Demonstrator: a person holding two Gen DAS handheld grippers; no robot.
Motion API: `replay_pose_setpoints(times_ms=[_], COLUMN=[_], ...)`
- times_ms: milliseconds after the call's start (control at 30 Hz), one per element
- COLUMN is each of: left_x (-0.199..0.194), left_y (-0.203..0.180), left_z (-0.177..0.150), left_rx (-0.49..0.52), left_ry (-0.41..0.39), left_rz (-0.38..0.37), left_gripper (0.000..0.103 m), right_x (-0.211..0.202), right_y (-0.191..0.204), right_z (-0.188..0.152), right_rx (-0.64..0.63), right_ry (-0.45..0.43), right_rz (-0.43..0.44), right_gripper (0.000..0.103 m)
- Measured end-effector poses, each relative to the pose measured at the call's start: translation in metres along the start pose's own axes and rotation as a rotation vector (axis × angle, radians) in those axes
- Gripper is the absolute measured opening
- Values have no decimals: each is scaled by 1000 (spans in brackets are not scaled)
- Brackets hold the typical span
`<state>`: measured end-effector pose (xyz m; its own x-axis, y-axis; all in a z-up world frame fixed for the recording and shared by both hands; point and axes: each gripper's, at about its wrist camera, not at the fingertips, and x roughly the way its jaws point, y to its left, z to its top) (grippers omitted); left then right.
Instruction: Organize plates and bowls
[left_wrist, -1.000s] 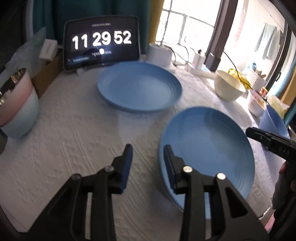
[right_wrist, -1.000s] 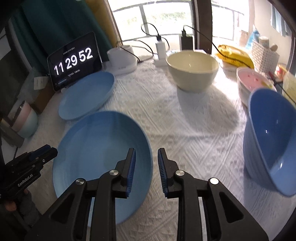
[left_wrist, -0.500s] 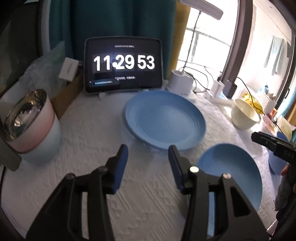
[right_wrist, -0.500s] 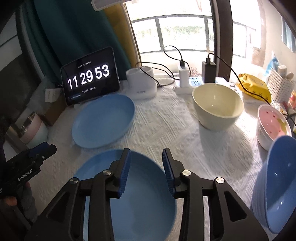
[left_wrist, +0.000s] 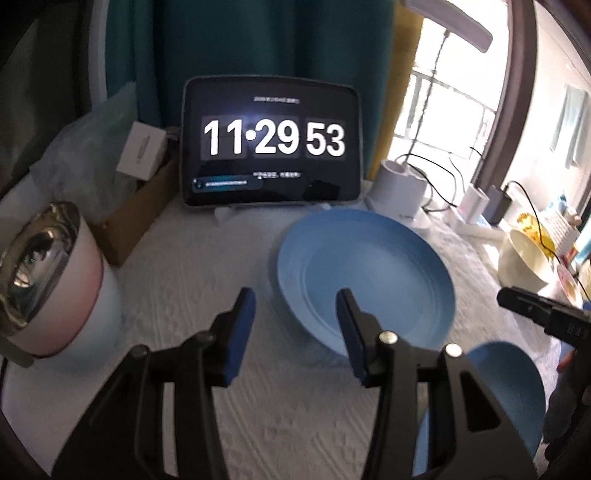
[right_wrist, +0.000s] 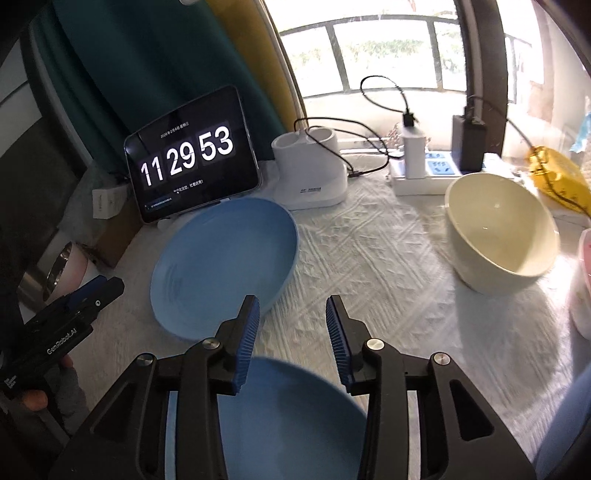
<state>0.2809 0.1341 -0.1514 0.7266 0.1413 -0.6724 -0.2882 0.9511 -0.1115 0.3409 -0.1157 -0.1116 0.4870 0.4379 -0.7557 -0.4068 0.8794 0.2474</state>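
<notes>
Claws both hang released and empty, jaws having just widened: left claw (left_wrist: 295, 325) over the far blue plate's (left_wrist: 365, 280) near rim, right claw (right_wrist: 291, 325) above the near blue plate (right_wrist: 280, 417). Smooth, round plates rest on the embossed white worktop (right_wrist: 388, 258).

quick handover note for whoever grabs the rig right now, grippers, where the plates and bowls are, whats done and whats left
Left gripper: jaws open, nothing held, aimed at the far blue plate.
Right gripper: jaws just opened wider, nothing between them, above the near blue plate.
Both plates lie apart on the white cloth. Cream bowl stands at the right.
Done: nothing stacked yet.
Left: stack the plates, gather the bowls.
</notes>
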Motion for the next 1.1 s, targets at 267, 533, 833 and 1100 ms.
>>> replay_pose_setpoints(times_ms=[267,533,833,1100], left_x=[34,49,68,76], left_y=[9,12,10,6], left_z=[0,-1,0,-2], left_rx=[-60,-79,-101,-79], left_ry=[40,80,125,139], left_rz=[-4,-1,10,-8], left_gripper=[48,48,48,48], right_x=[42,64,84,94], right_y=[-14,-17,-14,-9], right_z=[9,17,21,21], right_rx=[63,123,167,168], right_ry=[80,122,168,167], right_rz=[37,43,73,65], right_gripper=[40,40,41,40])
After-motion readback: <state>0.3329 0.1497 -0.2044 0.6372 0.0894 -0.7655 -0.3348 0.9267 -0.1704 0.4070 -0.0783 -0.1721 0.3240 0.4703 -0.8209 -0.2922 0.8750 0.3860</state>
